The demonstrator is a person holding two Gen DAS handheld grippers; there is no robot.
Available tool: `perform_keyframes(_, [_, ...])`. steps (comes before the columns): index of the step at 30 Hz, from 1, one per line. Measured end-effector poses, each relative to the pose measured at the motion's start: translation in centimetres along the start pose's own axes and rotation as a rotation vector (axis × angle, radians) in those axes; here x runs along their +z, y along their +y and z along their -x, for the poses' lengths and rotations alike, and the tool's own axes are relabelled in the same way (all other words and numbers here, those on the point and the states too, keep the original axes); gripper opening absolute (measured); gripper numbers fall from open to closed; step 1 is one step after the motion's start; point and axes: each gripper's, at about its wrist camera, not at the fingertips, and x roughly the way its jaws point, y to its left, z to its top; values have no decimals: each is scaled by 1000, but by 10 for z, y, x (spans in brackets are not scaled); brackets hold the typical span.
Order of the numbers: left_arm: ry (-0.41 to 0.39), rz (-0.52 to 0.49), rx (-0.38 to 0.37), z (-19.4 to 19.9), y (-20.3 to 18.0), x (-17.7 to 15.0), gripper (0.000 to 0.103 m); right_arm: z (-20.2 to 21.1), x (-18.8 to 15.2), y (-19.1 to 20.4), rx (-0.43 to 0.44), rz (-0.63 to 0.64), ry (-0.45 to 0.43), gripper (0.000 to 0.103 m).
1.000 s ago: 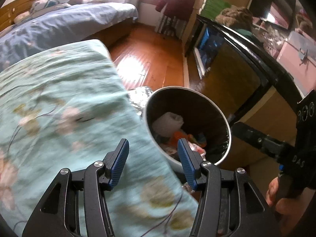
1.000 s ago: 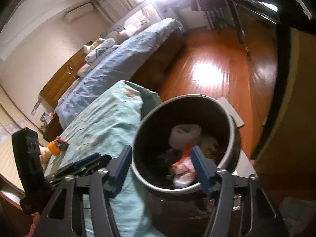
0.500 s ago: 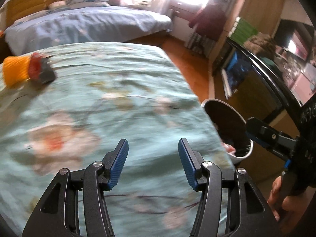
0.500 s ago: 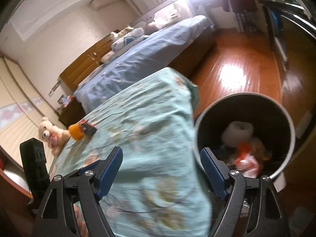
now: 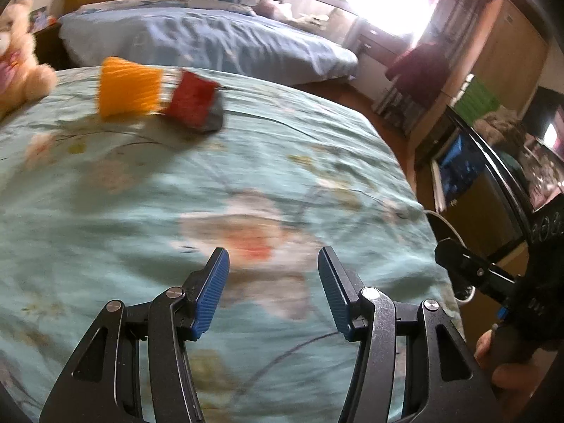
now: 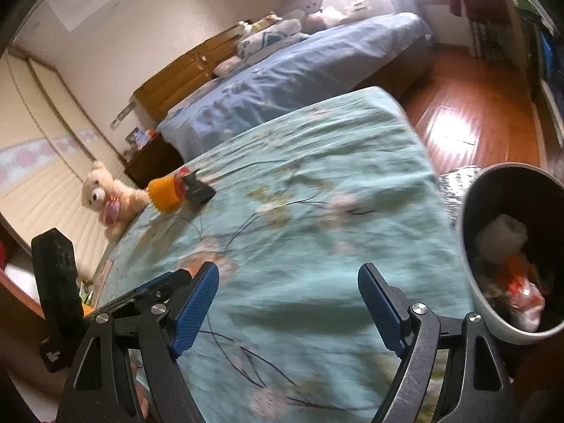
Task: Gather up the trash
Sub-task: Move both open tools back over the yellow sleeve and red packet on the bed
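Two hand-held claws hover over a teal floral bed cover [image 6: 317, 211], both empty with jaws spread wide. The remaining trash, an orange ribbed wrapper [image 5: 130, 86] joined to a red and grey packet [image 5: 195, 104], lies ahead of the left claw [image 5: 273, 290] and off to its left, long axis running roughly crosswise. Judged from both views, the left claw is nearer than the right claw [image 6: 289, 308]. A round bin [image 6: 500, 324] beside the bed's right edge holds white crumpled paper and orange-red wrappers.
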Motion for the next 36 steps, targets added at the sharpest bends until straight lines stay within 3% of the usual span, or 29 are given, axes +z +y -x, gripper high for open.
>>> perform_keyframes(20, [-56,137,140,14,115,36,53,-88,20,72,95,86,96,85])
perform_keyframes(36, [-97,134,127,-10,157,94,53,-144,49,99,148,102,106,85])
